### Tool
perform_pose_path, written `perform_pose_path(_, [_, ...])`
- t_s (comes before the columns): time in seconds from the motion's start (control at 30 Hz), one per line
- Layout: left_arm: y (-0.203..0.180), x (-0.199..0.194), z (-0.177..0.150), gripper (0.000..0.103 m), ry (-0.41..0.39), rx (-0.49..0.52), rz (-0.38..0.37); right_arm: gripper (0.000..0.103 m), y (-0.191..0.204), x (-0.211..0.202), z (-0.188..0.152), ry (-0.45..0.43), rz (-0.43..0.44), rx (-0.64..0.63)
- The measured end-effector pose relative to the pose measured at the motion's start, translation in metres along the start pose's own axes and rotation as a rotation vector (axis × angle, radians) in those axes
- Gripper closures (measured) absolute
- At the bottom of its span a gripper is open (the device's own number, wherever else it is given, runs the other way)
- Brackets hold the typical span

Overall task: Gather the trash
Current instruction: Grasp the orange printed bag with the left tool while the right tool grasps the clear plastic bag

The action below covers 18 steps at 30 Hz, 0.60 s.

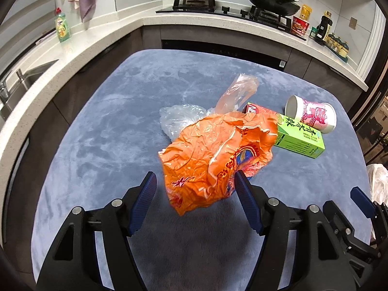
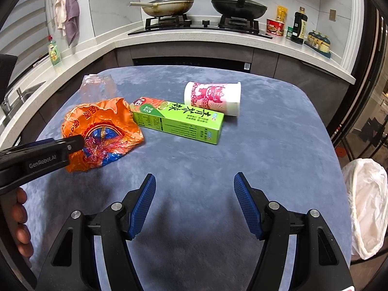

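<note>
Both wrist cameras are looking steeply down and forward over the blue-covered table (image 1: 97, 126) toward the stove. The left view is sitting close over the orange bag (image 1: 213, 157); the right view is standing further right. Both are sharing the bag (image 2: 101, 131), the green carton (image 2: 179, 121) and the cup (image 2: 213, 97).
</note>
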<state>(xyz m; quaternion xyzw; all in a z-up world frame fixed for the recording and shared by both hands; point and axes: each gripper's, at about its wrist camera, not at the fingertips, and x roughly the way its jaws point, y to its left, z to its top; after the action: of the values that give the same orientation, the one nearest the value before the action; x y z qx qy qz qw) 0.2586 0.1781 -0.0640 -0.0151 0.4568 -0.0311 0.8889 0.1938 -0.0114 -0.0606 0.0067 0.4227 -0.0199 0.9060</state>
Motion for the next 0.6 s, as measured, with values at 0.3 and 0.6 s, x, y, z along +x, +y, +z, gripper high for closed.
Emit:
perform_pose_path(0.3, [-0.005,0.010,0.001,0.069,0.015,0.007,-0.044,0.038,0.003,0.010,0.001,0.015,-0.003,-0.001])
perform_pose_path(0.6, [0.002,-0.025,-0.012,0.072,-0.019,0.012,-0.070,0.038,0.010,0.003,0.000,0.009,0.010,-0.009])
